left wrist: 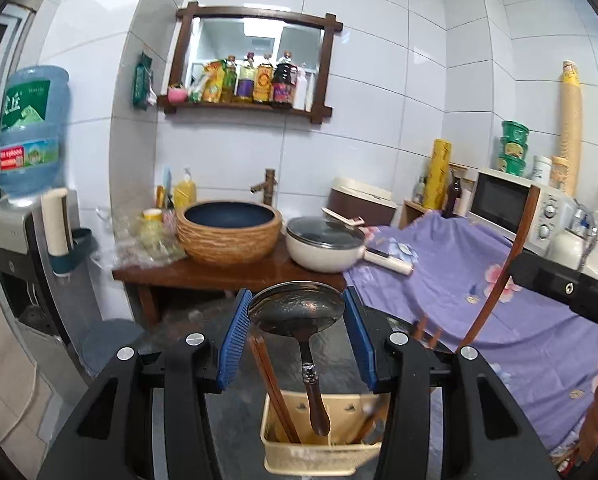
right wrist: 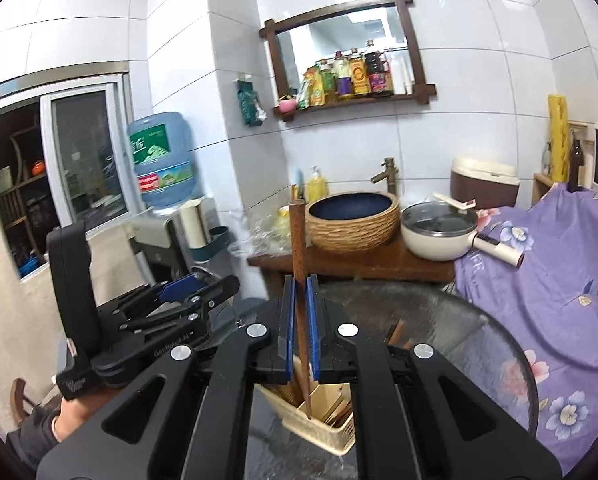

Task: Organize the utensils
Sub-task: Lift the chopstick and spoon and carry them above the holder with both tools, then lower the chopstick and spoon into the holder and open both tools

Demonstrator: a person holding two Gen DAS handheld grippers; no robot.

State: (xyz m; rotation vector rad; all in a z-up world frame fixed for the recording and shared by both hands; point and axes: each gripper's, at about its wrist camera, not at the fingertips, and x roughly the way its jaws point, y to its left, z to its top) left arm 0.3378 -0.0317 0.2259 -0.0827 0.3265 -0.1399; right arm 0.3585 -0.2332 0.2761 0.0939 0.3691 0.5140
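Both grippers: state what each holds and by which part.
Left gripper holds the metal ladle by the rim of its bowl. Right gripper holds a wooden chopstick around mid-length.

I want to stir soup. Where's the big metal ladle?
In the left wrist view, the ladle is gripped by its bowl in the left hand-held gripper, with its handle hanging down over the cream utensil basket.

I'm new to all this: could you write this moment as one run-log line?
left gripper: shut on ladle | right gripper: shut on chopstick | both above utensil basket
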